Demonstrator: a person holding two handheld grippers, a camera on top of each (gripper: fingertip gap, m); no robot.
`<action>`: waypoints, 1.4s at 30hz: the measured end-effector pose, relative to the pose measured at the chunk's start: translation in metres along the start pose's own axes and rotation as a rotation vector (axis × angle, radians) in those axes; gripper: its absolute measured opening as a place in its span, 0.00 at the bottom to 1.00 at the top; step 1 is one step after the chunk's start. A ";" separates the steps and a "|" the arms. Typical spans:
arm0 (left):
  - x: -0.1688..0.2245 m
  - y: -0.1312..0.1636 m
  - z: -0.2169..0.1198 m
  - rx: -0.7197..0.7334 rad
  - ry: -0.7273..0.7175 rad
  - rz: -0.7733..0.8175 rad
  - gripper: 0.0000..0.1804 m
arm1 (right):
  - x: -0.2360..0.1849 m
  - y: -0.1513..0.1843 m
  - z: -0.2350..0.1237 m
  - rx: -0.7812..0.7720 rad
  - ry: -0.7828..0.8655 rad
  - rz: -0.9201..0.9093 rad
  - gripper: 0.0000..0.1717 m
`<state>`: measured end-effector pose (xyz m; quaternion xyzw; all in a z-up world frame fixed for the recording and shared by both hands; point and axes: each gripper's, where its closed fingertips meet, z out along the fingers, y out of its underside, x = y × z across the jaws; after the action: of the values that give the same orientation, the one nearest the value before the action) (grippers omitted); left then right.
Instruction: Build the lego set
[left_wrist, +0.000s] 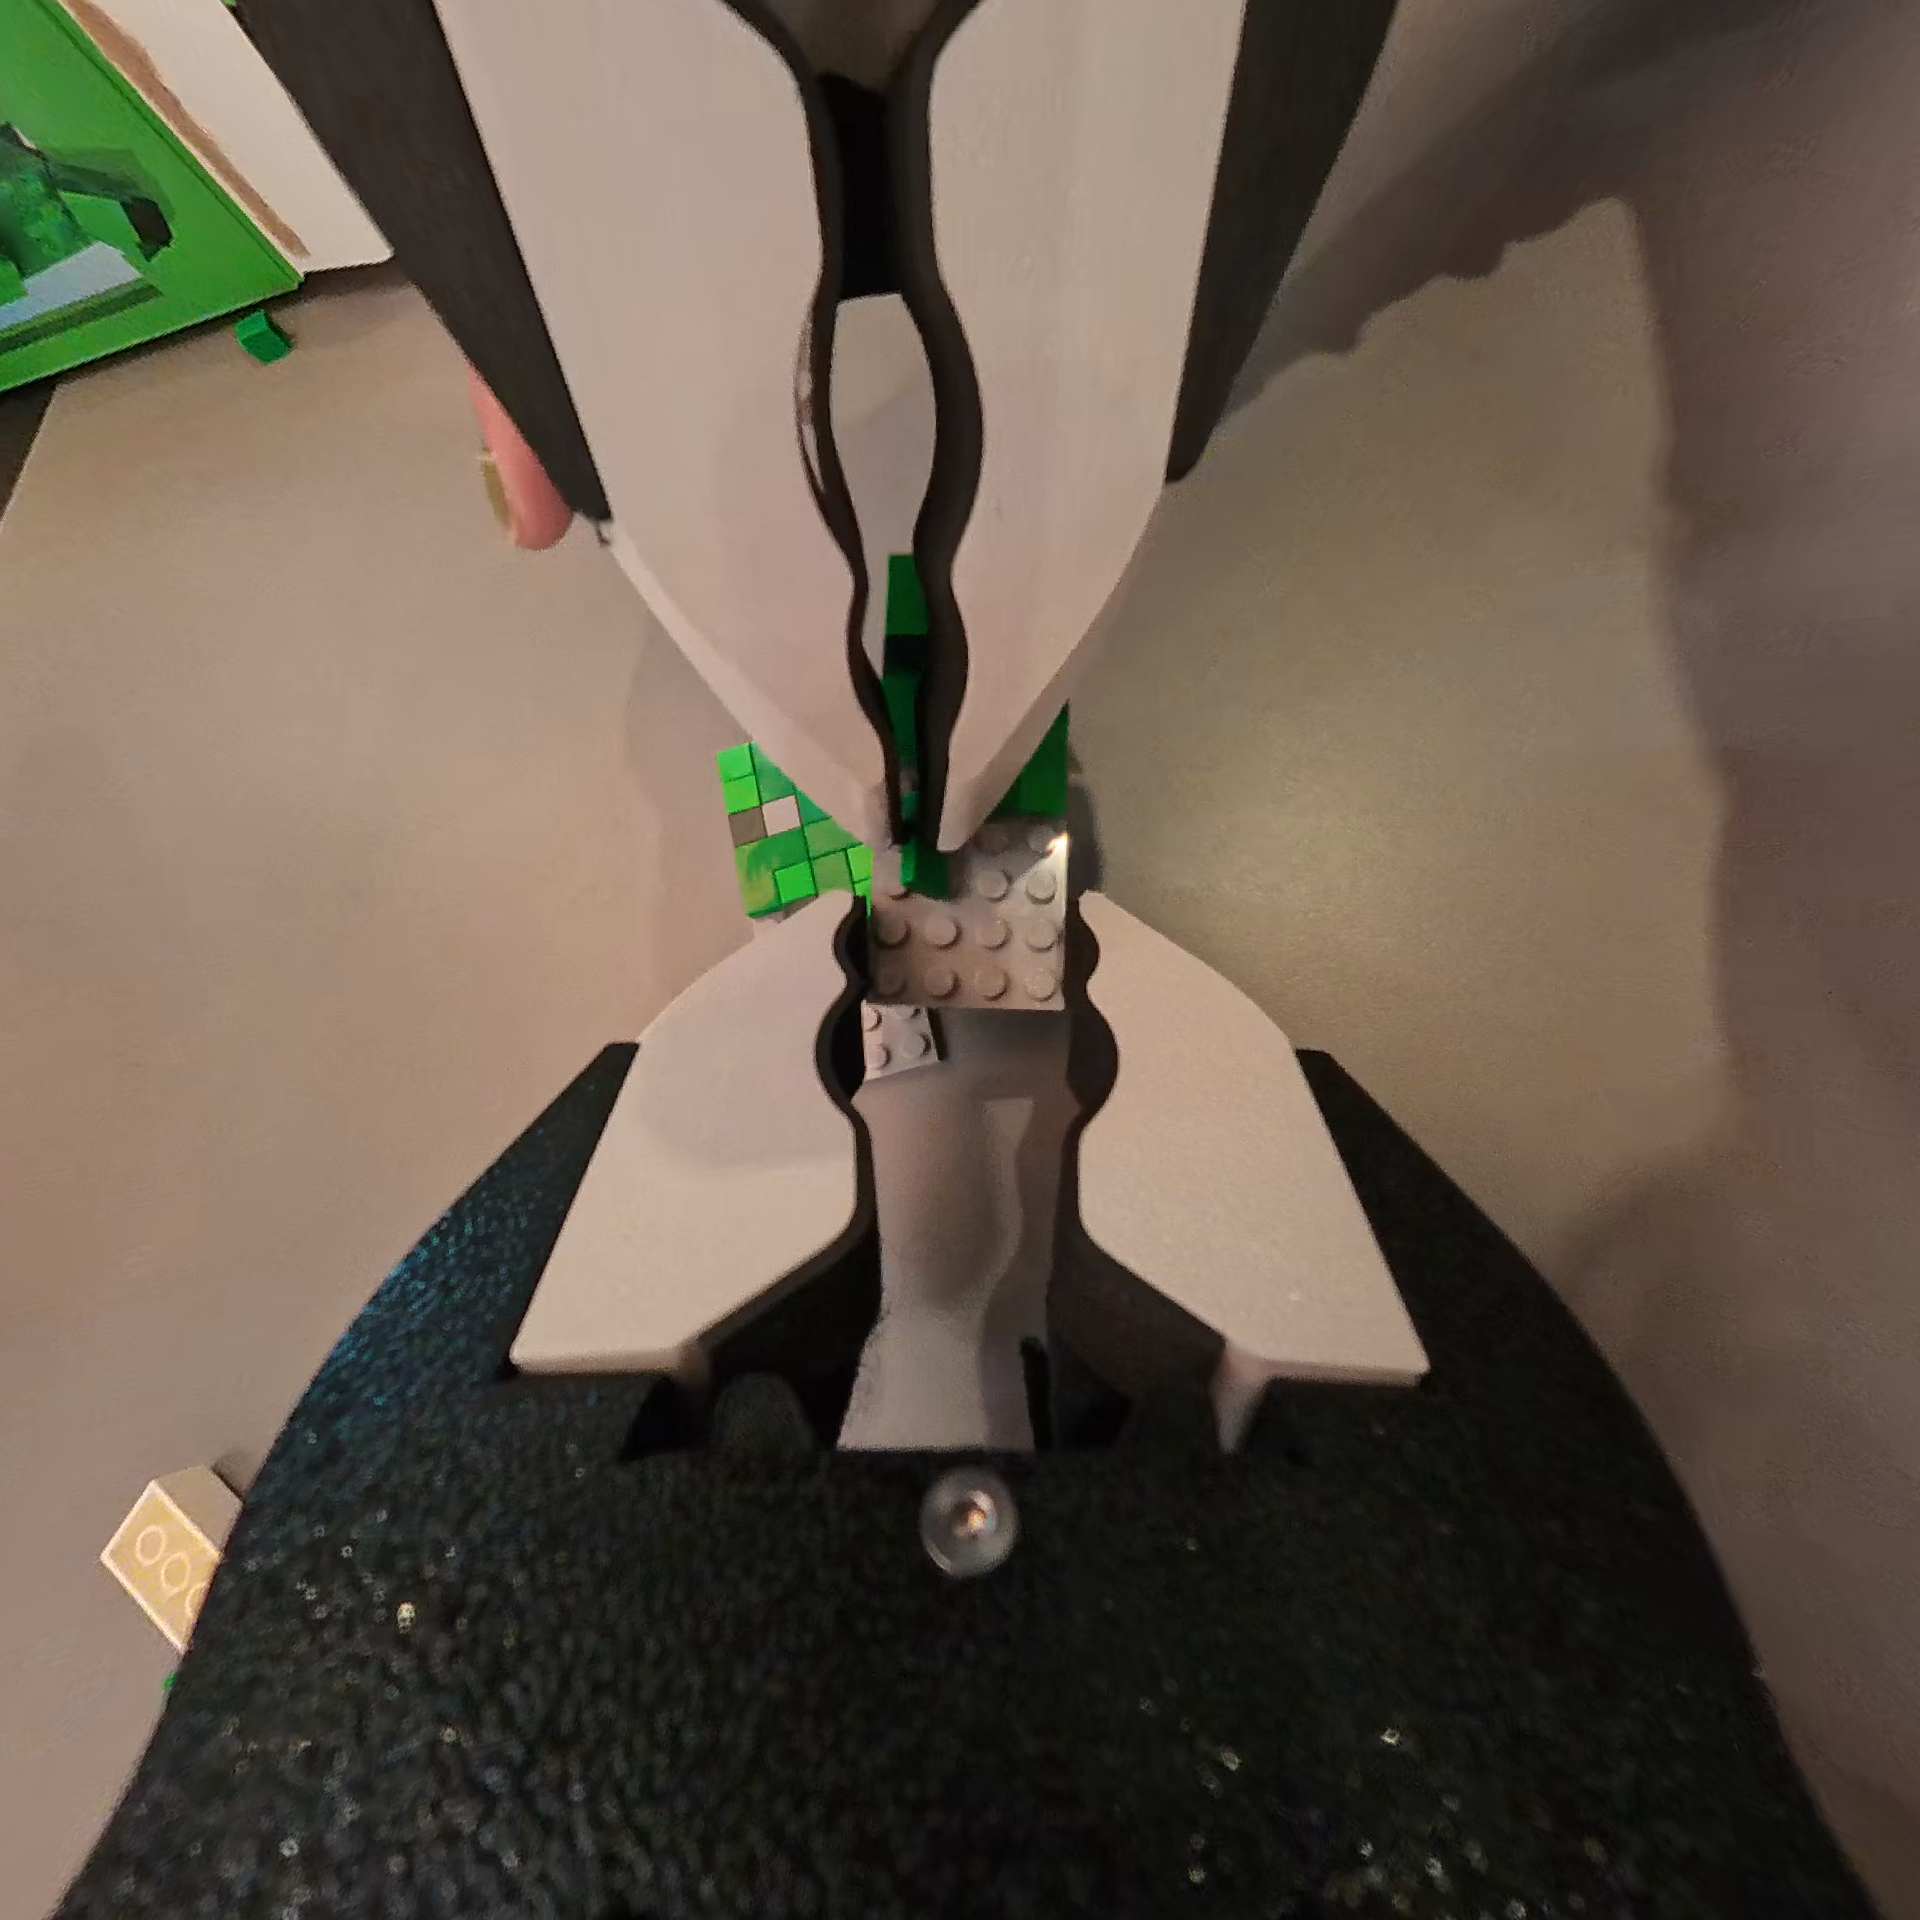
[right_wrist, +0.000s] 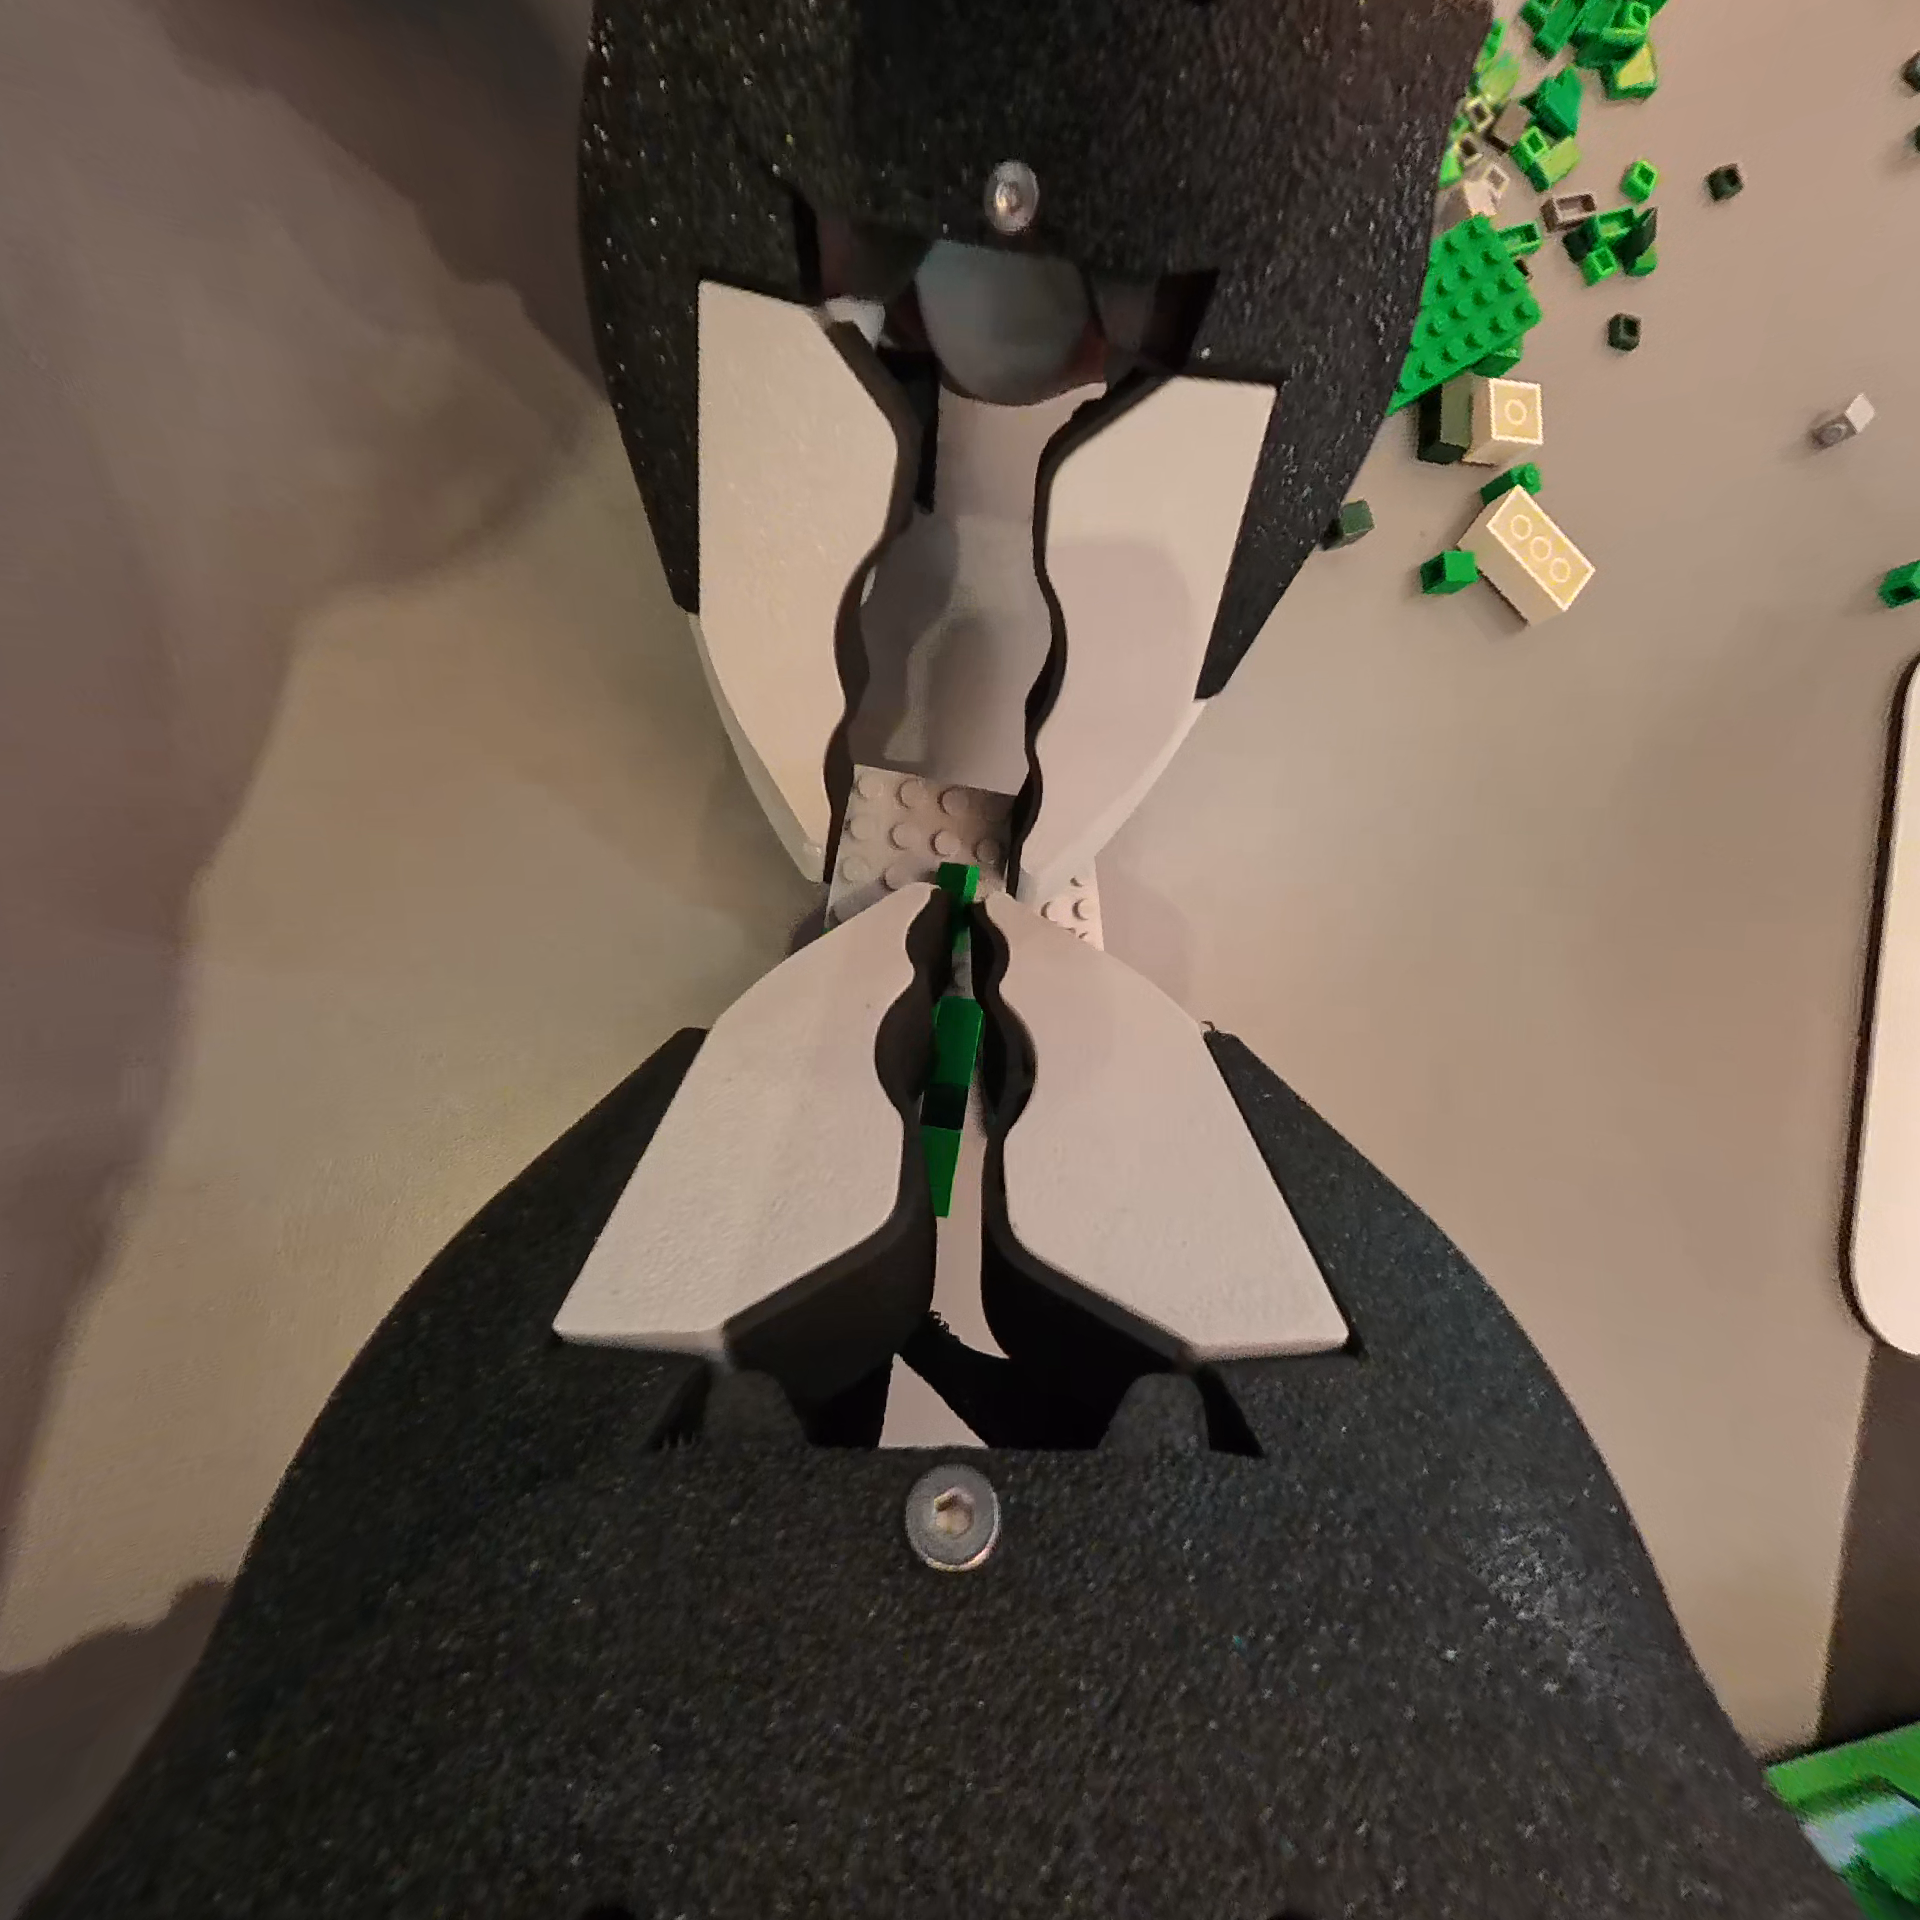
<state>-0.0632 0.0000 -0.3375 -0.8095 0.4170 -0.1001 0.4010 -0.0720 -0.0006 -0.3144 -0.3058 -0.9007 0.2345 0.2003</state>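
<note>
Between the left gripper's (left_wrist: 971, 940) pads sits a grey studded plate (left_wrist: 987, 951), clamped at both edges. Just beyond, the right gripper (left_wrist: 914, 831) pinches a thin green plate assembly (right_wrist: 956, 1039), its tip touching the grey studs. Not seated flat, by my read. Farther off, loose green bricks (right_wrist: 1538, 208) lie scattered.

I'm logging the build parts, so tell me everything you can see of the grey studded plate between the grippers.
The grey studded plate is a flat, squarish plastic piece with rows of round studs facing up, lying level. The left gripper clamps its two side edges. The right gripper holds a thin green piece whose end meets the plate's studs. A smaller grey plate shows under one corner.
</note>
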 end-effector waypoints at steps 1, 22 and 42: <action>0.000 0.000 0.000 0.000 0.000 0.001 0.19 | 0.000 0.000 0.000 0.001 0.000 0.003 0.02; 0.002 -0.001 0.001 0.005 0.010 -0.002 0.20 | 0.004 0.000 -0.004 0.011 -0.008 0.088 0.03; 0.002 -0.003 -0.002 0.012 0.007 0.015 0.20 | 0.001 0.001 -0.003 -0.047 -0.011 0.041 0.04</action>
<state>-0.0609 -0.0015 -0.3348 -0.8035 0.4240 -0.1022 0.4052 -0.0712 0.0019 -0.3123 -0.3273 -0.9007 0.2190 0.1833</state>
